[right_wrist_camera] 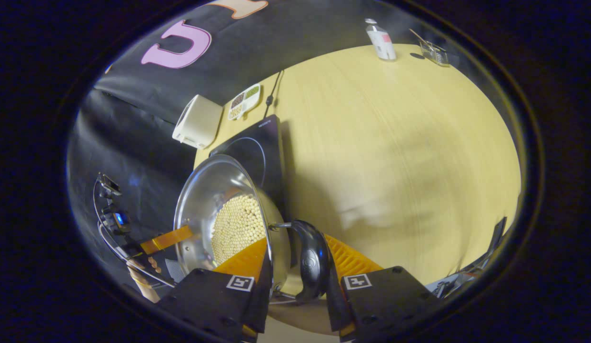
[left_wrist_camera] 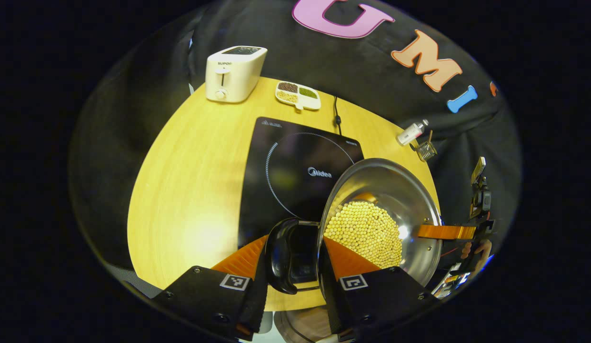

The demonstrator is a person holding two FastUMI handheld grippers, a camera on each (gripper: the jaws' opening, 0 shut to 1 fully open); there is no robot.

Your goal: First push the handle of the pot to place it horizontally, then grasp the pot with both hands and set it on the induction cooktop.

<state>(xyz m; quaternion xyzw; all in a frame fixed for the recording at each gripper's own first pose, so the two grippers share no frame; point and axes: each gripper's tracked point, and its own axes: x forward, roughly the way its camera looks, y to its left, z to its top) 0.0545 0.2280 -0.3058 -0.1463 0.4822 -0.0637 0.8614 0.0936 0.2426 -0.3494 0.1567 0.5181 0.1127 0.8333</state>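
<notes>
Above the wooden table (left_wrist_camera: pixel 190 190), both grippers' jaws clamp the tilted pot's (left_wrist_camera: pixel 395 200) side handles over the cooktop (left_wrist_camera: pixel 285 176).

Left gripper (left_wrist_camera: pixel 292 267), right gripper (right_wrist_camera: pixel 295 271): black screwed housings, square fiducial tags, ribbed jaws.

**Left gripper view: pot held at one side handle**

Left gripper (left_wrist_camera: pixel 295 259) closed around the black side handle (left_wrist_camera: pixel 290 255) of the steel pot (left_wrist_camera: pixel 395 190); both fingers (left_wrist_camera: pixel 245 259) press the handle. Pot holds pale yellow beans (left_wrist_camera: pixel 364 231) and overlaps the near right corner of the induction cooktop (left_wrist_camera: pixel 285 166); contact unclear. Opposite rim: other gripper (left_wrist_camera: pixel 447 232) at the pot. Behind, on the wooden table (left_wrist_camera: pixel 190 181): toaster (left_wrist_camera: pixel 233 71), divided dish (left_wrist_camera: pixel 297 94), small bottle (left_wrist_camera: pixel 412 132).
</notes>
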